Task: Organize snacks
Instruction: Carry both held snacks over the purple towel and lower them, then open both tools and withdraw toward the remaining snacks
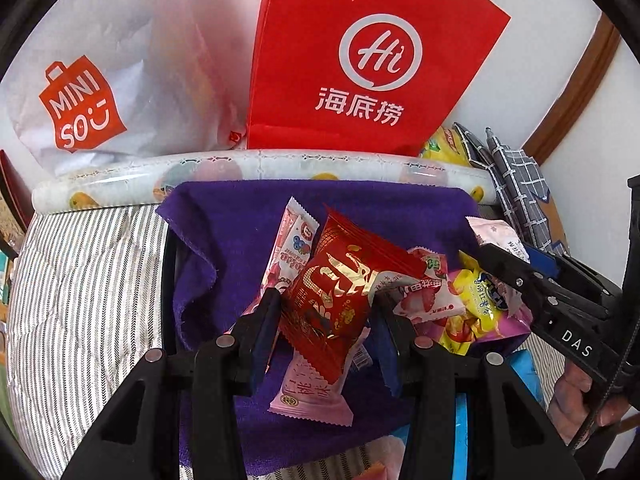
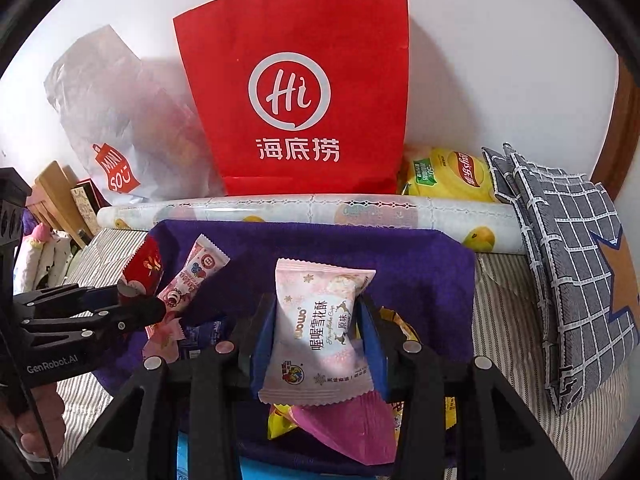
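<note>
My left gripper (image 1: 326,312) is shut on a red snack packet with gold print (image 1: 340,292), held above the purple cloth (image 1: 224,240). It also shows in the right wrist view (image 2: 146,308) with the red packet (image 2: 144,268). My right gripper (image 2: 316,320) is shut on a pale pink snowflake-pastry packet (image 2: 320,332), lifted over the cloth (image 2: 420,272). In the left wrist view the right gripper (image 1: 504,264) holds that pink packet (image 1: 496,234) at the right. Several loose snack packets lie on the cloth: a pink and white one (image 1: 294,240), a yellow one (image 1: 480,300).
A red Haidilao paper bag (image 2: 304,92) and a white Miniso bag (image 2: 120,128) stand against the wall. A rolled fruit-print sheet (image 2: 320,210) lies in front of them. A yellow Lay's chip bag (image 2: 452,176) and a grey checked cloth (image 2: 572,260) sit at the right.
</note>
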Tool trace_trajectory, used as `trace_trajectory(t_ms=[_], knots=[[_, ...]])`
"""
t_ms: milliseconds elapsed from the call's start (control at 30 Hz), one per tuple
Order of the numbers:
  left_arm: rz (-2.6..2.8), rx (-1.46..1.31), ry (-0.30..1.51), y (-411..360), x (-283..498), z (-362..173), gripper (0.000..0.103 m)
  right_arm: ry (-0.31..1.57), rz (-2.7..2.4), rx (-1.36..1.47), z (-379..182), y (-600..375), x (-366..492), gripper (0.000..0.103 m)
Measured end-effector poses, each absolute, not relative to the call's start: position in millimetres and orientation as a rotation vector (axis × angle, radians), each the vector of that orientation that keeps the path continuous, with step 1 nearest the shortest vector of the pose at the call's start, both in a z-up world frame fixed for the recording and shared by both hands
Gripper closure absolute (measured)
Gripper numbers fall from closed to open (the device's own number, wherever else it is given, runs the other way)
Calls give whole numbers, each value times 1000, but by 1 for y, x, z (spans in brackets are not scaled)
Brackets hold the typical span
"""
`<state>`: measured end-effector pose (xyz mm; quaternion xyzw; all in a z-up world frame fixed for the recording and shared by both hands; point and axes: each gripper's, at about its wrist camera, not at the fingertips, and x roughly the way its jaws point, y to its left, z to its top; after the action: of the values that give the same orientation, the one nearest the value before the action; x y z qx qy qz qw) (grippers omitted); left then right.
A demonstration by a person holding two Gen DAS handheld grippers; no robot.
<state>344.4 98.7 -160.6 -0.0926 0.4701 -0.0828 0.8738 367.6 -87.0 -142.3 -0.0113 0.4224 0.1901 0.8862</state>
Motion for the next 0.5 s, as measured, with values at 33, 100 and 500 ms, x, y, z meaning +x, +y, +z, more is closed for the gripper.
trace_trajectory(t_ms=[33,100,500], knots=[[-173,-196,984,99,345,-161,58,880,396,-25,-143,-87,368,62],[-175,-198,989,99,345,-162,58,883,399,-26,-144,-87,368,62],[-194,-183,993,92,345,-162,58,882,394,-15,-139,-89,360,51]])
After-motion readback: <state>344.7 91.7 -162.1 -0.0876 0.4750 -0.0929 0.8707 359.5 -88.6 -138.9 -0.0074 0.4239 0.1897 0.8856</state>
